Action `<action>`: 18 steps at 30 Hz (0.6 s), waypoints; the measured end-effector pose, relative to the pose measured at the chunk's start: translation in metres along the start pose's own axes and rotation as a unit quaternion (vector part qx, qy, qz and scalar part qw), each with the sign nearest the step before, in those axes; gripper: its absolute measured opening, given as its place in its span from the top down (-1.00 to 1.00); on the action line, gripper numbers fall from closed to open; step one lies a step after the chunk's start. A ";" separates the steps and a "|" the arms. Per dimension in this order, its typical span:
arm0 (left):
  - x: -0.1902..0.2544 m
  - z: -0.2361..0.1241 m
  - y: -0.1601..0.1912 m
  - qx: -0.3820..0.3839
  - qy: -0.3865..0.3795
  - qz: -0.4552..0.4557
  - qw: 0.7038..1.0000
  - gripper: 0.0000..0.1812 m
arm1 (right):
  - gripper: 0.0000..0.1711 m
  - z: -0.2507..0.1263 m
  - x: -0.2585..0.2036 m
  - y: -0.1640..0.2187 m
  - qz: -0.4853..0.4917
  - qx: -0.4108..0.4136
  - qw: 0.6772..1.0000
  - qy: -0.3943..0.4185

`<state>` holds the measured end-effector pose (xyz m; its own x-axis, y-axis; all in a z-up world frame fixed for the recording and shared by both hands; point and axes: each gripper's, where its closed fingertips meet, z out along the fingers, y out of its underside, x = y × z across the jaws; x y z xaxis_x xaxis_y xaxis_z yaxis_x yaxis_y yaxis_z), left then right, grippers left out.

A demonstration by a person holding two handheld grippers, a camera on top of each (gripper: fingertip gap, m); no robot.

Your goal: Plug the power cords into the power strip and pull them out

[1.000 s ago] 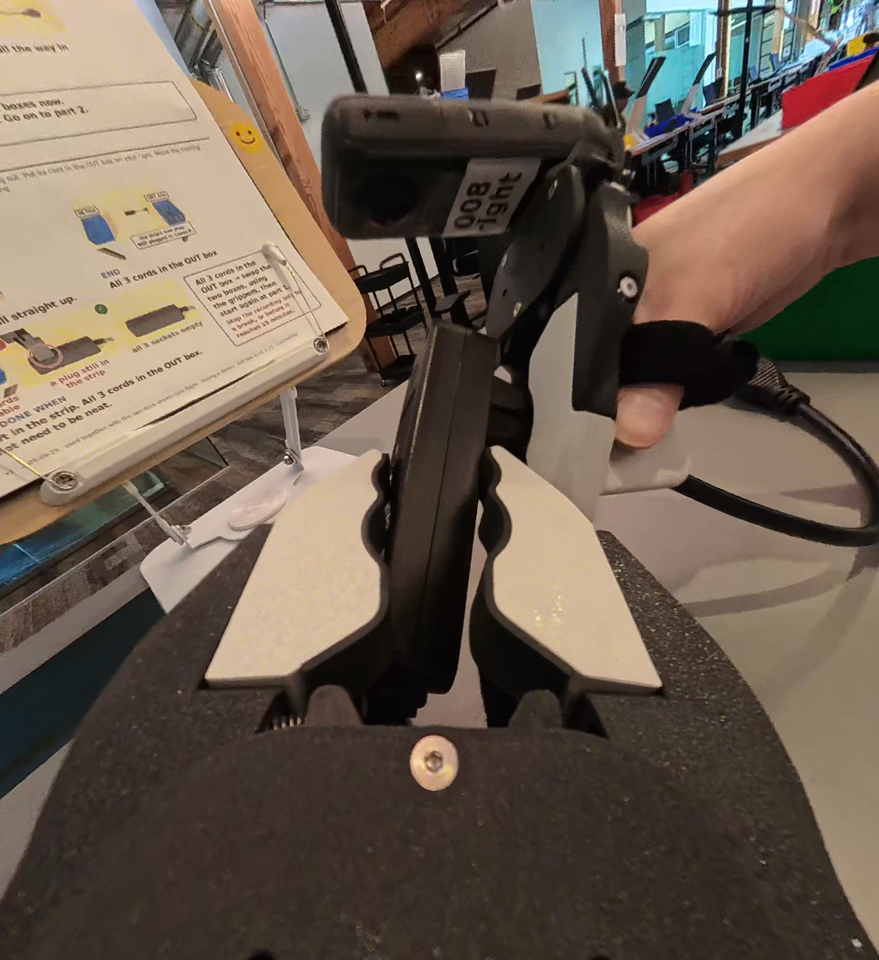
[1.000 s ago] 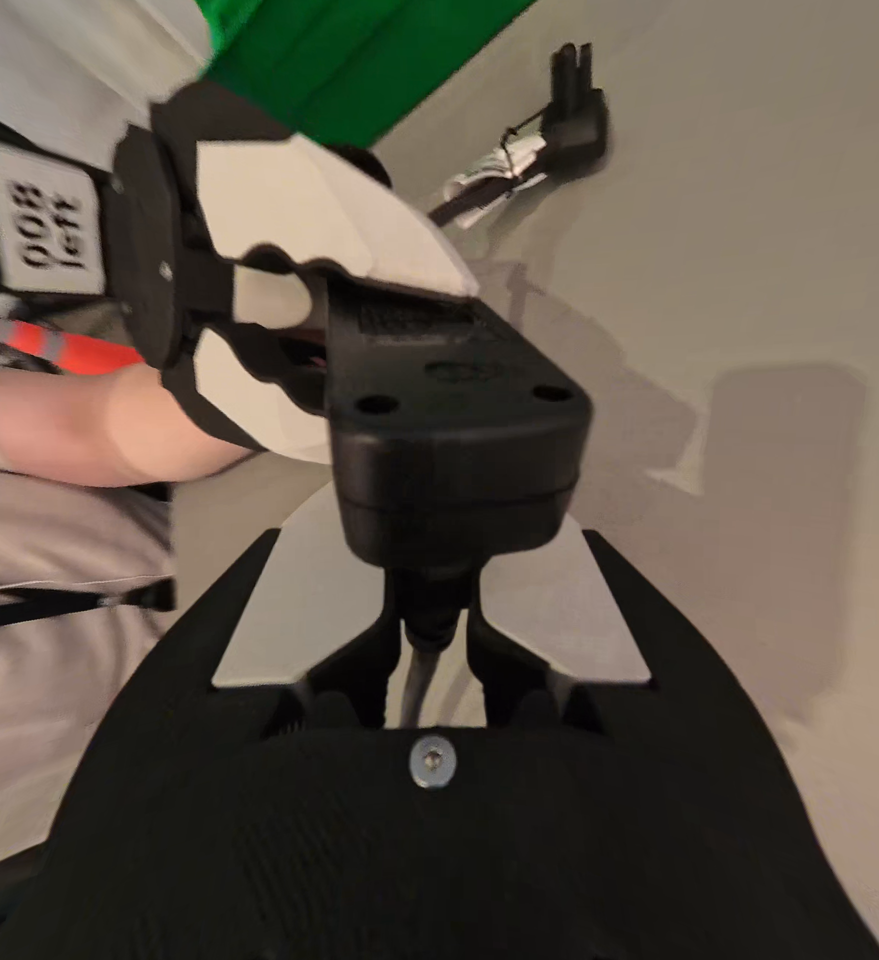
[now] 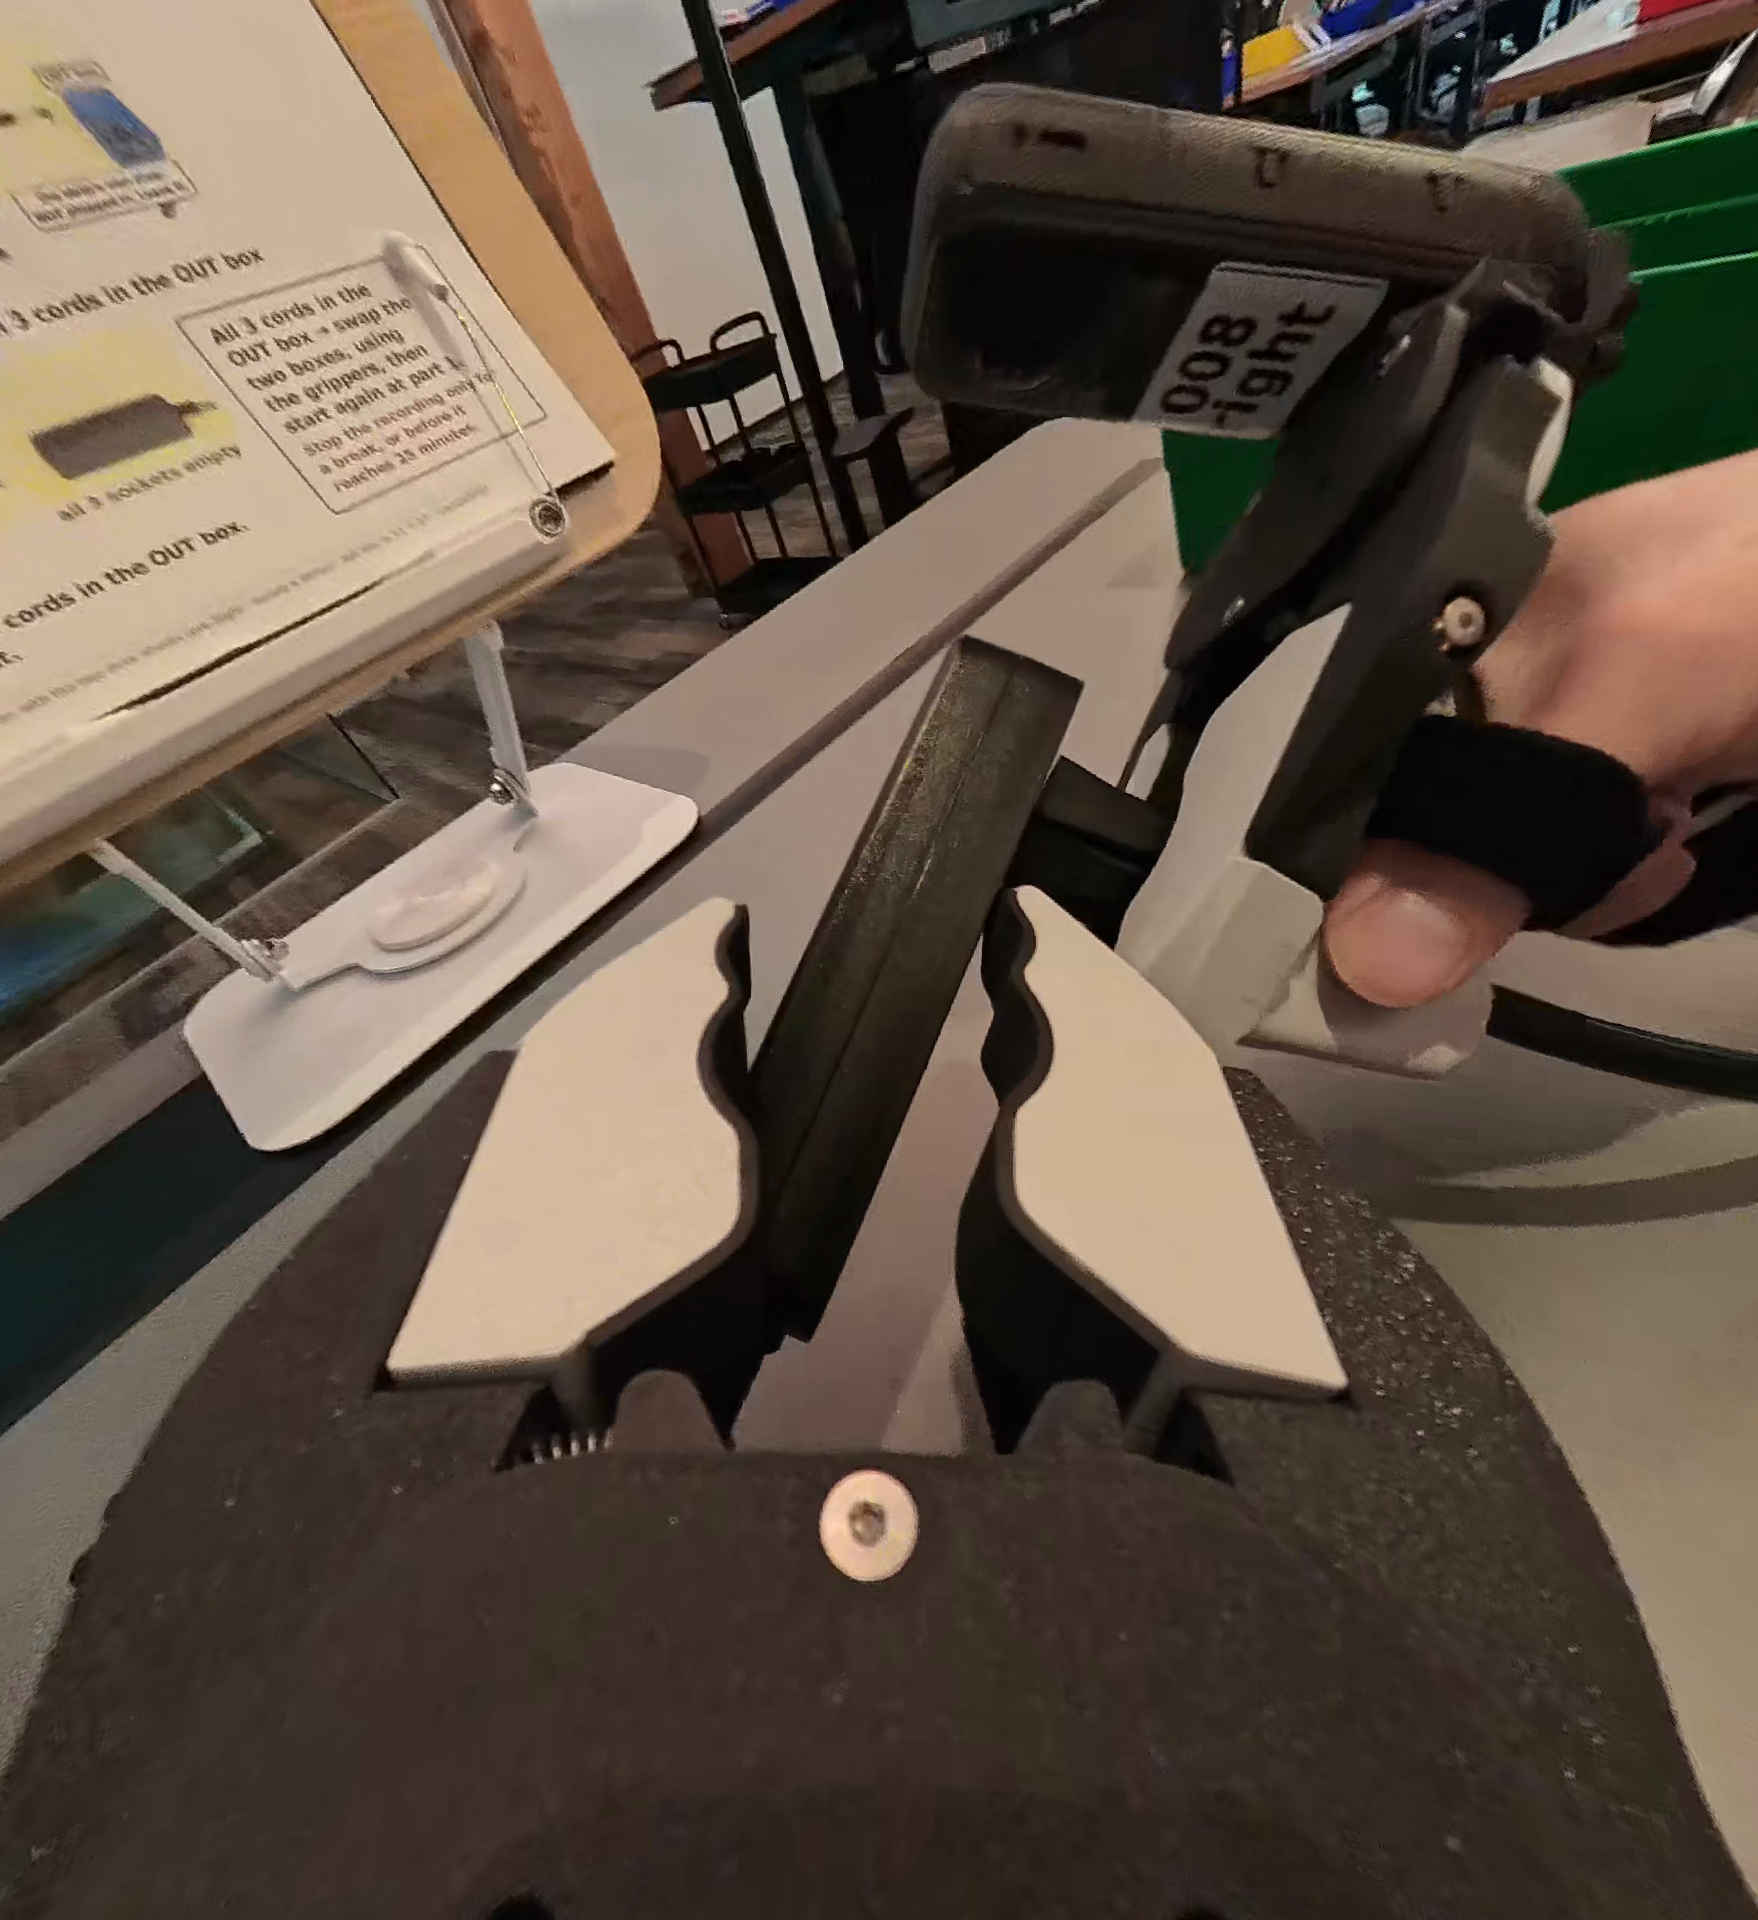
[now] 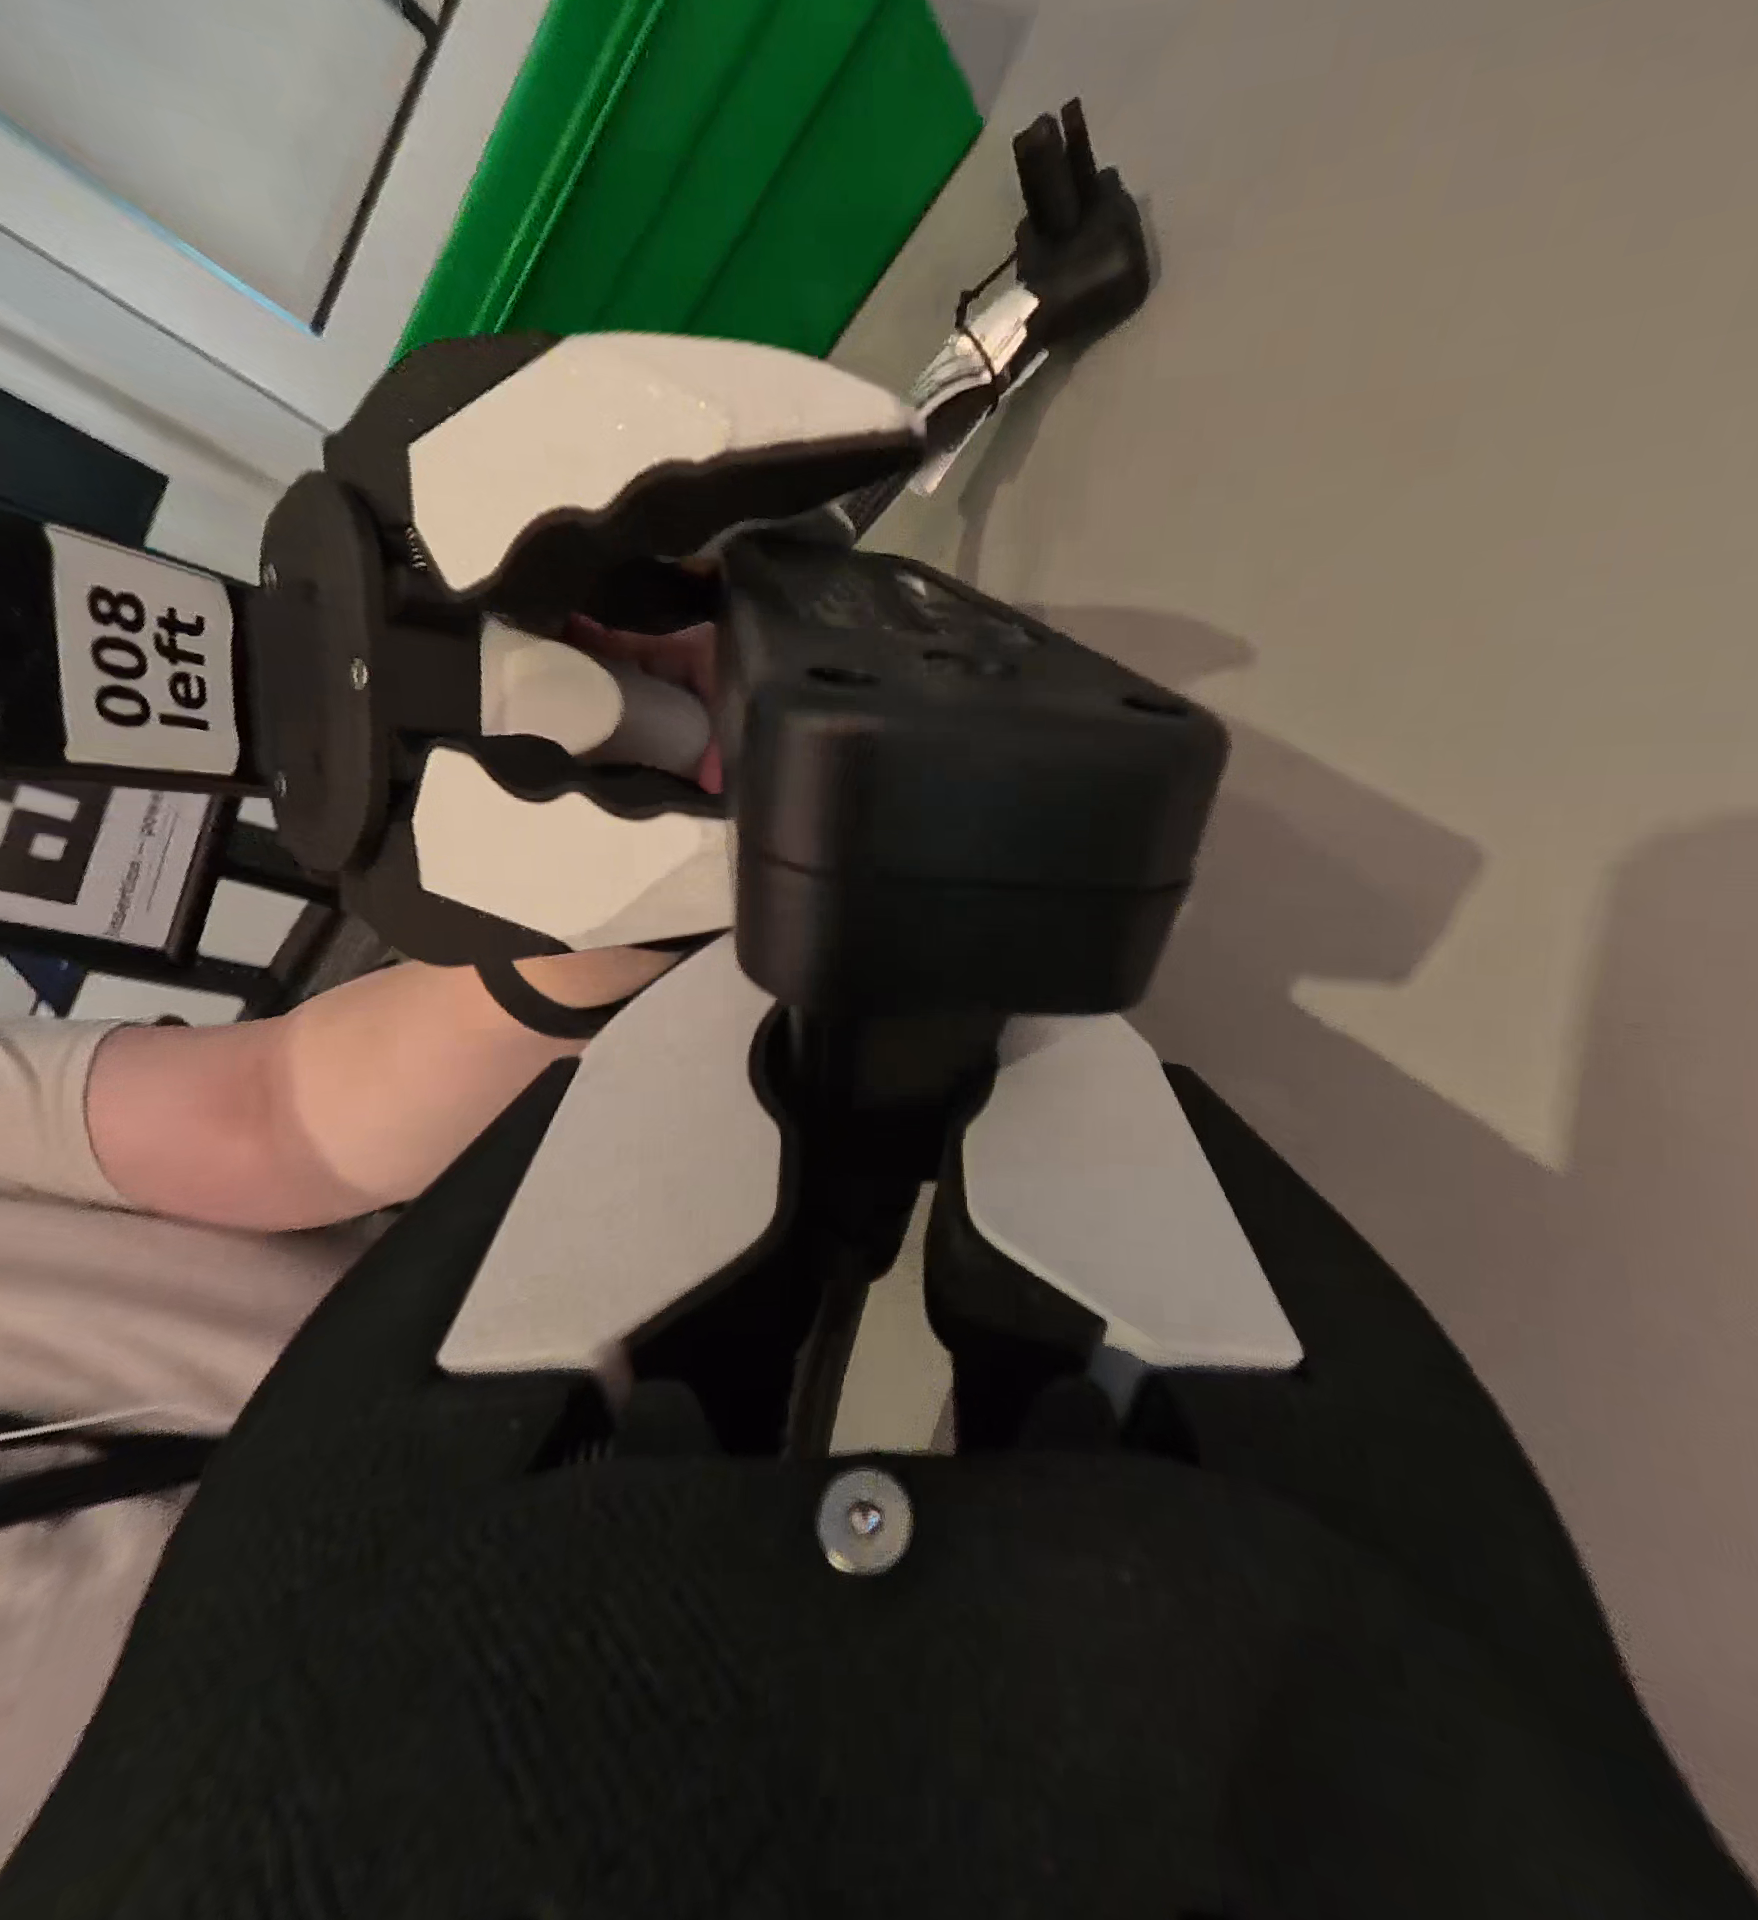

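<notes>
The power strip (image 3: 916, 966) is lifted off the grey table (image 3: 1581, 1351), tilted on edge, and both grippers work on it. On its underside the screw holes face the right wrist camera, so its sockets are hidden there. A plug (image 4: 875, 1112) with its cord (image 4: 823, 1340) meets the strip's near end, and whether its prongs are fully seated cannot be told.

The likely trouble is the strip twisting or slipping out. The left gripper (image 3: 864, 1091) has its fingers (image 3: 605, 1132) somewhat apart: the strip touches the left finger, but a gap shows on the right side, so the hold looks loose. A hard push or pull on the plug could lever the strip free or bend the prongs off line.

The right gripper (image 4: 870, 1143) is closed tight on the plug's neck just below the strip. Beyond the strip, a second black plug (image 4: 1072, 223) lies on the table, near a green bin (image 4: 688, 177). To the strip's left in the left wrist view stands an instruction sheet (image 3: 210, 343) on its stand.
</notes>
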<state>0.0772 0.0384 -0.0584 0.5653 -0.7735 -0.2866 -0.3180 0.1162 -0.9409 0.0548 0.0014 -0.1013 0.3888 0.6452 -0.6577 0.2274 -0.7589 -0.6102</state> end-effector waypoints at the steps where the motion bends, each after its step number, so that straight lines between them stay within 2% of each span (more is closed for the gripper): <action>1: 0.001 0.000 -0.001 0.002 0.000 -0.002 1.000 0.52 | 0.75 0.000 0.001 0.000 -0.007 0.014 1.000 0.004; 6: 0.007 0.002 0.001 -0.006 -0.002 -0.004 1.000 0.40 | 0.75 -0.003 0.003 0.002 -0.024 0.091 0.995 0.027; 18: 0.010 0.005 0.002 -0.016 0.006 -0.022 1.000 0.39 | 0.77 -0.007 0.008 -0.004 -0.034 0.215 0.974 0.064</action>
<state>0.0862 0.0342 -0.0641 0.5707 -0.7842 -0.2435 -0.3176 0.0626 -0.9461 0.0637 0.0091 -0.1012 0.4996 0.6556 -0.5663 -0.1275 -0.5909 -0.7966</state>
